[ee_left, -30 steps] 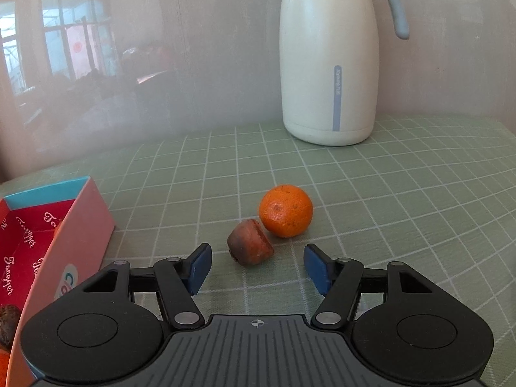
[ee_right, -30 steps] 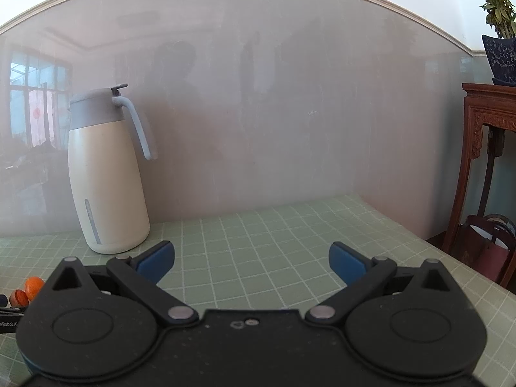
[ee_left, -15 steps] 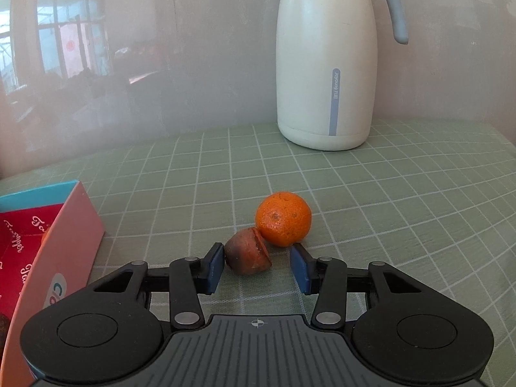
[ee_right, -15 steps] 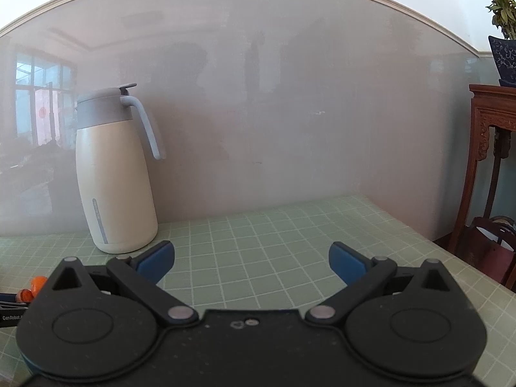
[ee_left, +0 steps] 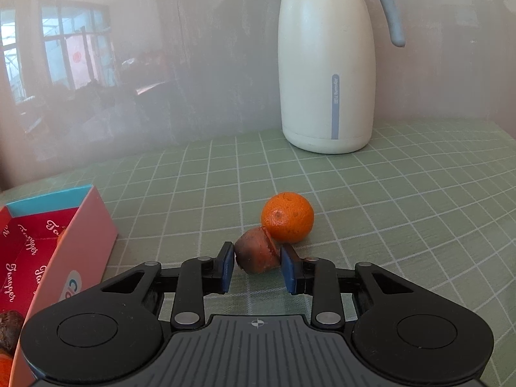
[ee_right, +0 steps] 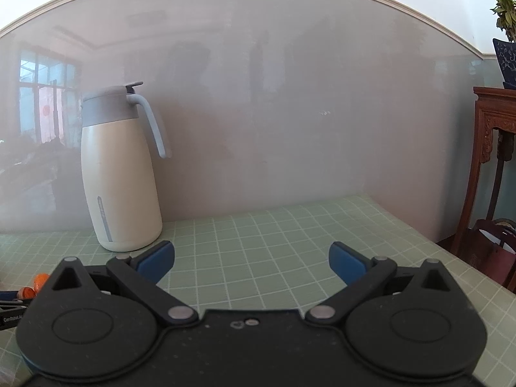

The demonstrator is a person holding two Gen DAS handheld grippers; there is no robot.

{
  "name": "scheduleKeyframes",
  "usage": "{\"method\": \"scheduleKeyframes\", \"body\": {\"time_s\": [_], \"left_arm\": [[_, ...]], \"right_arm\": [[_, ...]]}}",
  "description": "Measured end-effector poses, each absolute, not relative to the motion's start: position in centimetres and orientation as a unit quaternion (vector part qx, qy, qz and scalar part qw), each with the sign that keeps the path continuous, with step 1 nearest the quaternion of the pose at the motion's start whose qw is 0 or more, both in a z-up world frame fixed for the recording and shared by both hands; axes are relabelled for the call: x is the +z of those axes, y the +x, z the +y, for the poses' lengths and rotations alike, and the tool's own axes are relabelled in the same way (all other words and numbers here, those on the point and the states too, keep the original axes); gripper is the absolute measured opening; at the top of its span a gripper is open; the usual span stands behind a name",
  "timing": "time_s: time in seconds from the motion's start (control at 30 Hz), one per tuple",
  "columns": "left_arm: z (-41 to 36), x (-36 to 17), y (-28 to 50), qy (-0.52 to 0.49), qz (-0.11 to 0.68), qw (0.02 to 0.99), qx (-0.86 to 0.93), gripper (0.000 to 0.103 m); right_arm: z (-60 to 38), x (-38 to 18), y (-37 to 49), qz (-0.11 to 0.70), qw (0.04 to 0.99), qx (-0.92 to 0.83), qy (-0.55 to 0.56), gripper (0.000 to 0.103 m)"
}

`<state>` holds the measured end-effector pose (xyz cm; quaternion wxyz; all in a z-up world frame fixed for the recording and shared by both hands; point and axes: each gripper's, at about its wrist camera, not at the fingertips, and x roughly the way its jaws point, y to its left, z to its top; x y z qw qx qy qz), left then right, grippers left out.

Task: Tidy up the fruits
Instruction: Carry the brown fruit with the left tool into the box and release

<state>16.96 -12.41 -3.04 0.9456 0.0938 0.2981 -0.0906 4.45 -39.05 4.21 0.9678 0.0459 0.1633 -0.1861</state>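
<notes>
Orange (ee_left: 287,222) touches the brown fruit (ee_left: 256,254) behind; box (ee_left: 80,242) left, jug (ee_left: 325,74) well beyond.

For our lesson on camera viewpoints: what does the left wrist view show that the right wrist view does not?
Only the left wrist view: the left gripper closing around a brown, shrivelled fruit, and the pink cardboard box. Only the right wrist view: the open right gripper, a carved wooden stand. Both: the cream thermos jug, the round orange tangerine, the green checked tablecloth.

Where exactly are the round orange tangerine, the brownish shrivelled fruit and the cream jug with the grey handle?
round orange tangerine (ee_left: 287,222): left wrist view, middle of its peel.
brownish shrivelled fruit (ee_left: 254,254): left wrist view, its dark side.
cream jug with grey handle (ee_right: 119,174): right wrist view, its body.
</notes>
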Motion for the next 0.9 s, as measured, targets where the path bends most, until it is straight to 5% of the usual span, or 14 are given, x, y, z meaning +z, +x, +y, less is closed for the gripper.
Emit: {"method": "scheduleKeyframes", "body": {"time_s": [0.9], "left_arm": [[-1.2,2.3,12.3,0.02,0.223,0.973,0.051,0.031]], "right_arm": [[-35.4,4.2,5.1,0.166,0.974,-0.154,0.021,0.102]]}}
